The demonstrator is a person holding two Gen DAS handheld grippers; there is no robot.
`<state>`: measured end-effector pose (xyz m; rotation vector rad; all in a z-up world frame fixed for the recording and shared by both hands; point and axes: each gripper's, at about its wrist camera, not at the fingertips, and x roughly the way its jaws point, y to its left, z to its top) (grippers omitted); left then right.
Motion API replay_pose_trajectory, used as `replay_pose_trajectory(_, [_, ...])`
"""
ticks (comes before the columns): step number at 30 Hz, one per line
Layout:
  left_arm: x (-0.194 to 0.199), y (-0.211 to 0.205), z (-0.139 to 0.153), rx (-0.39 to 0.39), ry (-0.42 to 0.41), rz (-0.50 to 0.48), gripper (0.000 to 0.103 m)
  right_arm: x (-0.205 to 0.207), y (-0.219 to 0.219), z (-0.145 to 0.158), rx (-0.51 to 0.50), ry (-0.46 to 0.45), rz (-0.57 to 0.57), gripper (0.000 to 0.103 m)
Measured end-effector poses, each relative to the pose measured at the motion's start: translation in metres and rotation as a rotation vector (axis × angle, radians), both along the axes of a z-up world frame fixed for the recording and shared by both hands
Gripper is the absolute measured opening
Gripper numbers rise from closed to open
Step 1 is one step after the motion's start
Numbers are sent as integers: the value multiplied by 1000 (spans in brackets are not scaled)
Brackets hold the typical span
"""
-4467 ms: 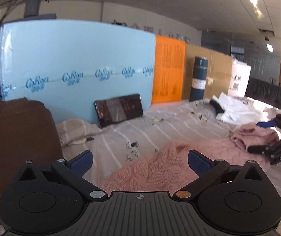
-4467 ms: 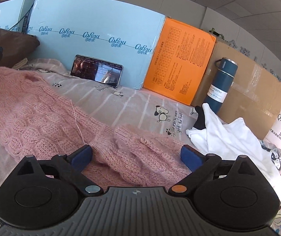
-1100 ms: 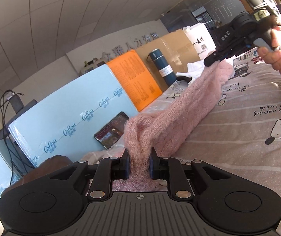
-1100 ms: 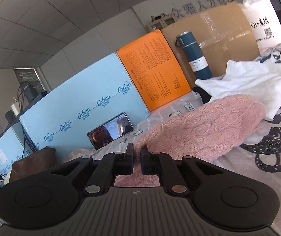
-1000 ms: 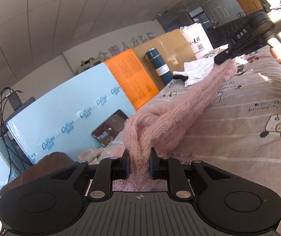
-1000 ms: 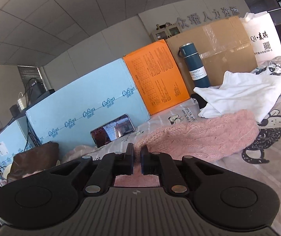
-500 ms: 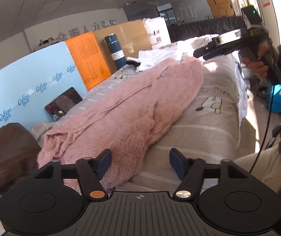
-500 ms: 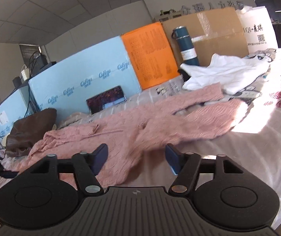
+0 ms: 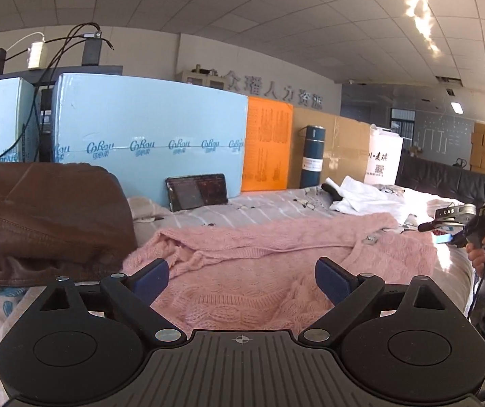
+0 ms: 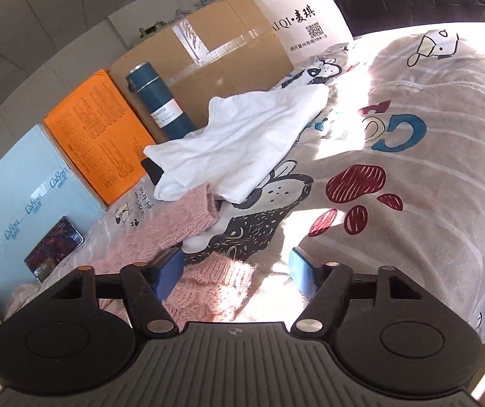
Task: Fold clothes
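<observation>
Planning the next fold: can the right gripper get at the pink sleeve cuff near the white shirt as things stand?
Probably yes. The right gripper, jaws closing on nothing, points toward the sleeve cuff. The cuff lies exposed on the bed, its end against the white shirt; nothing covers it.

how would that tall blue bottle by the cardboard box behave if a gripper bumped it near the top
The blue bottle stands upright on the soft bedsheet, tall and narrow, so a nudge up high would probably tip it. Its round, smooth-looking body suggests it would then roll and could slip between pads. The cardboard box close behind might catch a backward fall.
</observation>
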<state>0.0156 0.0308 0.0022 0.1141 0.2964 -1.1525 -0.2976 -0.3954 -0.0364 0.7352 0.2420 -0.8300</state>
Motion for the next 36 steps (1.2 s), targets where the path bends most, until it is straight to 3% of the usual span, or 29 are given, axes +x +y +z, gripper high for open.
replay_pose_trajectory(2, [-1,-4,-3,10,1,-14,95,7,1,0,-1,16,47,37])
replay_pose_trajectory(5, [-2,-9,-6,22,7,-28,95,9,9,1,-18,-16,128,22])
replay_pose_trajectory(6, [-3,-12,-7,25,9,-32,95,9,13,2,-48,-25,131,11])
replay_pose_trajectory(10, [-5,-28,-11,105,-17,-13,95,-2,29,19,-275,-39,62,10])
replay_pose_trajectory(15, [-9,-42,-23,240,-69,-1,95,6,35,21,-463,172,19,10])
replay_pose_trajectory(20, [-12,-41,-27,267,-102,6,96,21,19,-4,-410,361,25,10])
replay_pose_trajectory(21, [-12,-39,-26,260,-106,9,96,24,15,-9,-399,398,23,13])
replay_pose_trajectory(23, [-11,-32,-22,233,-111,28,96,25,14,-11,-415,432,-22,33])
replay_pose_trajectory(24, [-10,-29,-20,220,-112,39,96,24,16,-8,-428,443,-57,52])
replay_pose_trajectory(25, [-10,-25,-18,209,-114,51,96,21,19,-4,-446,433,-89,60])
replay_pose_trajectory(27, [-9,-18,-15,202,-125,86,96,16,31,9,-484,368,-106,60])
replay_pose_trajectory(30, [-10,-11,-14,224,-146,122,96,19,58,32,-509,225,-30,64])
replay_pose_trajectory(34, [-14,-3,-17,263,-185,159,97,49,87,47,-364,-1,264,65])
replay_pose_trajectory(36, [-11,4,-16,248,-173,199,97,73,98,44,-265,-69,425,66])
